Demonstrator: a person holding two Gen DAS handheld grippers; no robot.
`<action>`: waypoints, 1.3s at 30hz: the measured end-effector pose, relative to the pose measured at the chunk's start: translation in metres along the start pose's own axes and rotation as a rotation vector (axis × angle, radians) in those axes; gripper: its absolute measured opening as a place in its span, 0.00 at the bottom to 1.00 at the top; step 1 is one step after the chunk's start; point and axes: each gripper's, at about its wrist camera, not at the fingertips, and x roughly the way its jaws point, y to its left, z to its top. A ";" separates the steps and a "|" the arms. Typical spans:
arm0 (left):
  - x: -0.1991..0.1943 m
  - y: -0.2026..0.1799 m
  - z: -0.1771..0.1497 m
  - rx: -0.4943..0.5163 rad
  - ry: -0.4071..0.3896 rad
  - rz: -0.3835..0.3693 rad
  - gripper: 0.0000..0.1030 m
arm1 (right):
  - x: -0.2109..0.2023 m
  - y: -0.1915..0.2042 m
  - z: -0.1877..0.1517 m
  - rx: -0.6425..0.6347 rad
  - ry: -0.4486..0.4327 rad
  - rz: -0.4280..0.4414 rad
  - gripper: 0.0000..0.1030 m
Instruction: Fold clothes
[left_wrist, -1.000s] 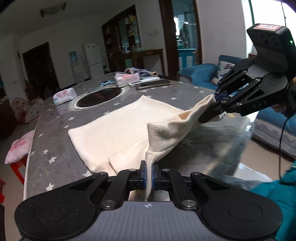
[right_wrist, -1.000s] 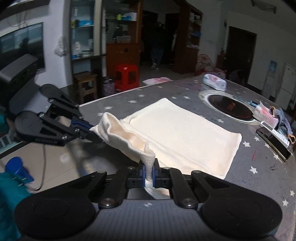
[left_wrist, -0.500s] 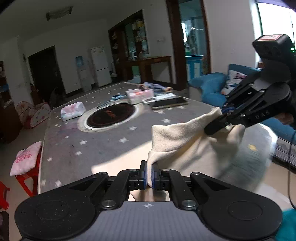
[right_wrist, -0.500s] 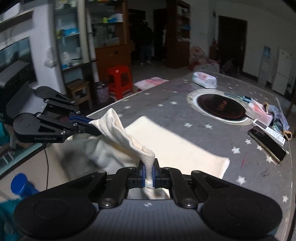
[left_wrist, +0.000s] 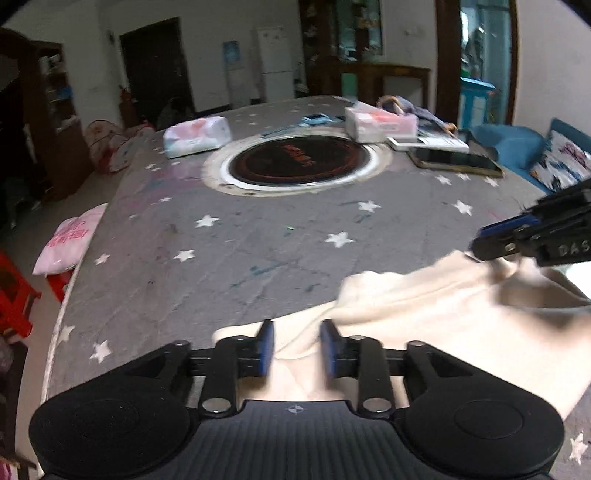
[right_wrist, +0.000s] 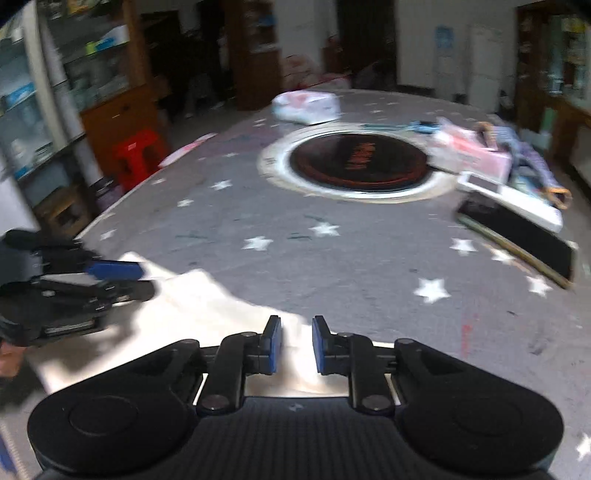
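A cream cloth (left_wrist: 424, 317) lies folded over at the near edge of the grey star-patterned table (left_wrist: 258, 236). My left gripper (left_wrist: 295, 349) is open, its blue pads on either side of a cloth fold, not pinching it. My right gripper (right_wrist: 295, 345) is open just above the cloth (right_wrist: 207, 302), which looks washed out and blurred there. The right gripper also shows at the right edge of the left wrist view (left_wrist: 498, 240), at the cloth's far corner. The left gripper shows at the left of the right wrist view (right_wrist: 122, 278).
A round black hotplate (left_wrist: 299, 162) is set in the table's middle. Behind it lie a tissue pack (left_wrist: 197, 136), a pink box (left_wrist: 380, 123), a tablet and phone (left_wrist: 454, 160). A red stool (right_wrist: 138, 155) and shelves stand beside the table.
Both grippers carried the cloth's lifted edge forward over the cloth, lowered it and opened, letting it go. The cloth now lies doubled near the table edge.
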 end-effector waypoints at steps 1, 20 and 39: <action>-0.002 0.004 0.000 -0.015 -0.006 0.011 0.33 | -0.004 -0.004 -0.002 0.014 -0.015 -0.012 0.17; -0.016 -0.036 -0.006 -0.066 0.017 -0.131 0.31 | -0.026 -0.009 -0.038 0.075 0.008 -0.087 0.33; -0.005 -0.019 0.004 -0.154 0.039 -0.093 0.34 | -0.025 0.011 -0.024 -0.062 -0.056 -0.169 0.18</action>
